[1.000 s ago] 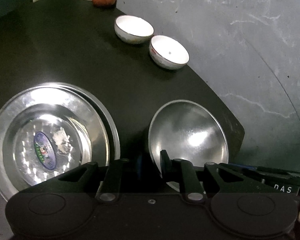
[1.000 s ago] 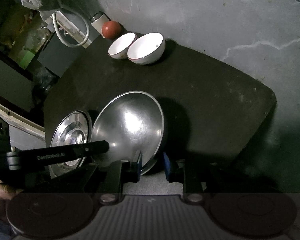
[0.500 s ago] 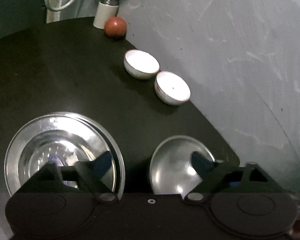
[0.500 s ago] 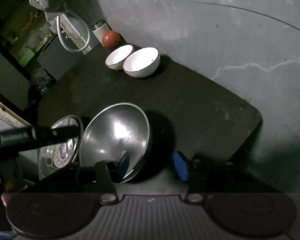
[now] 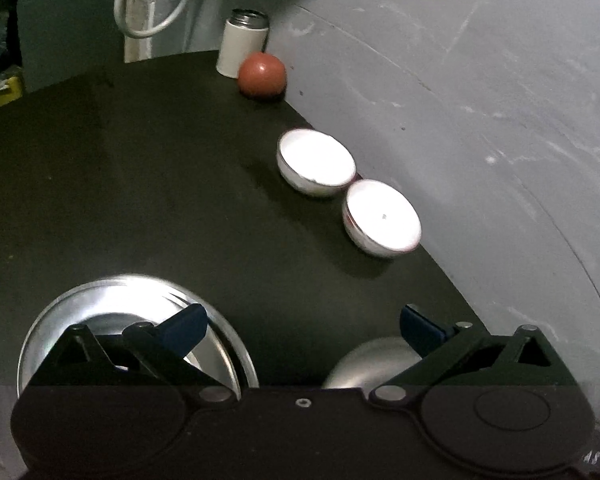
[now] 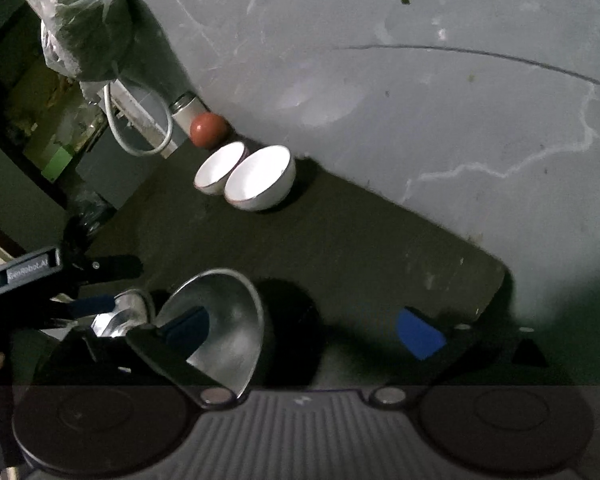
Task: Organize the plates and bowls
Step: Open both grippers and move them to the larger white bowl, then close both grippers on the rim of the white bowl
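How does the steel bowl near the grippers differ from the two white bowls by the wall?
The steel bowl is bare shiny metal; the white bowls are glossy white with a thin reddish rim line. The steel bowl looks wider and shallower. It sits alone at the near edge of the dark table; the white bowls stand side by side at the far edge. All three are upright and look empty.

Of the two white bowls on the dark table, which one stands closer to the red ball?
The far white bowl, next in line after the red ball. The other white bowl sits beyond it, toward the table's near end.
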`<state>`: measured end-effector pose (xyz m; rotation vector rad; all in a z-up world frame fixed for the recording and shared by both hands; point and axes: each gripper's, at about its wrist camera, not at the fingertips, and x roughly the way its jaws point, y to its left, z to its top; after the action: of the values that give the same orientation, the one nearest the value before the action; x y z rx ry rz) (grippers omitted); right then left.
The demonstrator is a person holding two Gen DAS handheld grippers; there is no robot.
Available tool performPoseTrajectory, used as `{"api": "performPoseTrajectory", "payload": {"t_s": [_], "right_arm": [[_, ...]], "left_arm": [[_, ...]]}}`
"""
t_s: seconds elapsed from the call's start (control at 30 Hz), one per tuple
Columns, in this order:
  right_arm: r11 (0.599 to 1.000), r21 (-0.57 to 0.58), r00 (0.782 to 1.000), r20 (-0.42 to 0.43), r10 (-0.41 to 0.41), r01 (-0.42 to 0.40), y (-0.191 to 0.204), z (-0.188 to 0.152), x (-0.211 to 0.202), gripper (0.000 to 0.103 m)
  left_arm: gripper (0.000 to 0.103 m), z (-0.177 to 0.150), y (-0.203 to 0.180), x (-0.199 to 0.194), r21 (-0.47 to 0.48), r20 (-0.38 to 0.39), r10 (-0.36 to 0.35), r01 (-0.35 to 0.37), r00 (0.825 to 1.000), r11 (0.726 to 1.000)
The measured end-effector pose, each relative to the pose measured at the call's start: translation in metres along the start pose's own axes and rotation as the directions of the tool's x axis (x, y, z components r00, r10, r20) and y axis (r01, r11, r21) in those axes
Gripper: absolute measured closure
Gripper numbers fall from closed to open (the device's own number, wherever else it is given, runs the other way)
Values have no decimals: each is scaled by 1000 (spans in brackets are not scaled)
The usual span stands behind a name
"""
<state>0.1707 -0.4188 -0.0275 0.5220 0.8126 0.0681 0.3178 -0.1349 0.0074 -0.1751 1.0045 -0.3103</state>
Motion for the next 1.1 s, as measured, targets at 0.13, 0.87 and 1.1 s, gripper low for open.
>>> {"api": "performPoseTrajectory", "payload": {"t_s": [0.13, 0.87, 1.1], "right_arm": [[999, -32, 998, 54, -13, 14, 6, 9, 9, 0], [999, 15, 990, 135, -33, 31, 24, 68, 98, 17], [998, 29, 991, 121, -55, 52, 24, 75, 113, 31]], "left_arm": [[1, 20, -5, 16, -22, 34, 48, -47, 998, 999], [8, 74, -25, 105, 77, 15, 111, -112, 994, 991], [16, 70, -30, 120, 97, -12, 81, -79, 997, 992]]}}
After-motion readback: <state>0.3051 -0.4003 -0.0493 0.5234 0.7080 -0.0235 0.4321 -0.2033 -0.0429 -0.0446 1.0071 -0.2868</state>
